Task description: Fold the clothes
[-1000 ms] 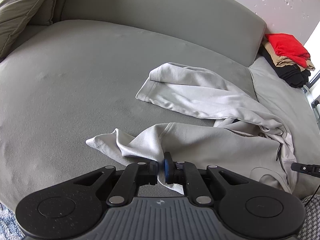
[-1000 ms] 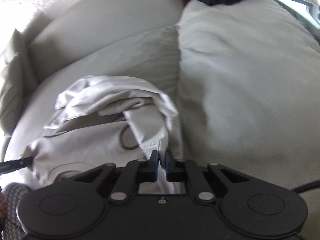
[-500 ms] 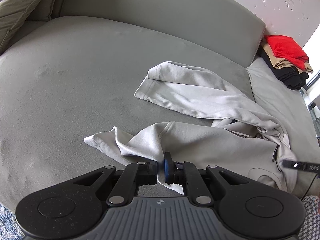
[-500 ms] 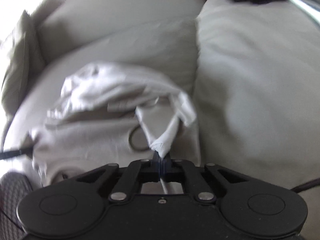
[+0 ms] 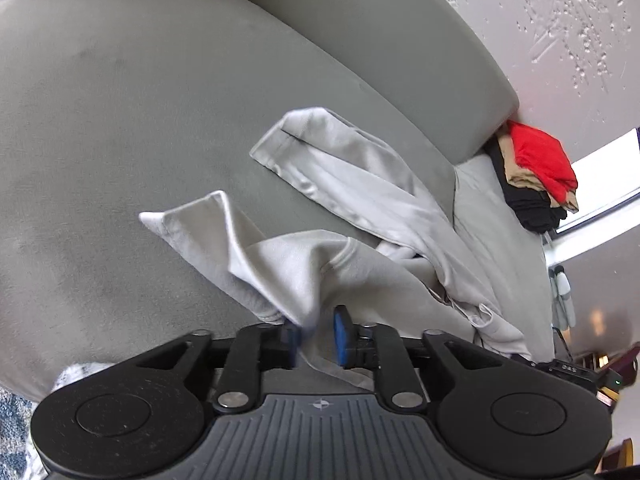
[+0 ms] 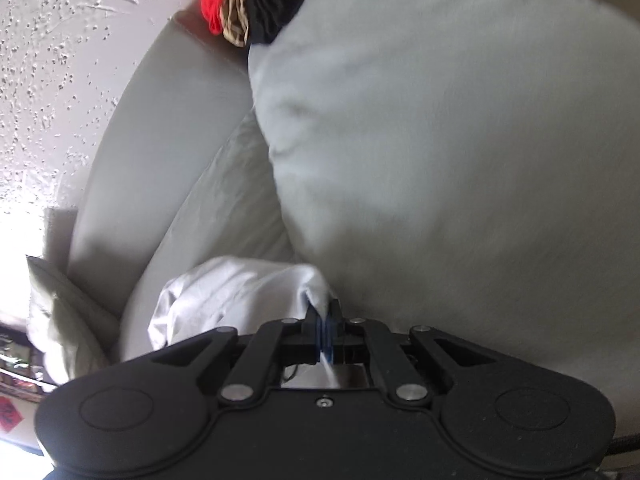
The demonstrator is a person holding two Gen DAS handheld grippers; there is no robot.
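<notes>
We see a light grey hooded sweatshirt (image 5: 360, 264) lying crumpled on the grey sofa seat (image 5: 120, 140), centre to lower right of the left wrist view, long axis running from lower centre towards the upper right, one sleeve (image 5: 344, 176) angled to the upper left. Left gripper (image 5: 316, 334) has its jaws slightly apart with cloth between them, so we cannot tell if it bites; right gripper (image 6: 325, 330) is clamped on a fold of the same cloth. We judge it soft, light and floppy, best pinched at hem corners or shoulder seams; a folded stack (image 5: 536, 168) sits upper right.
</notes>
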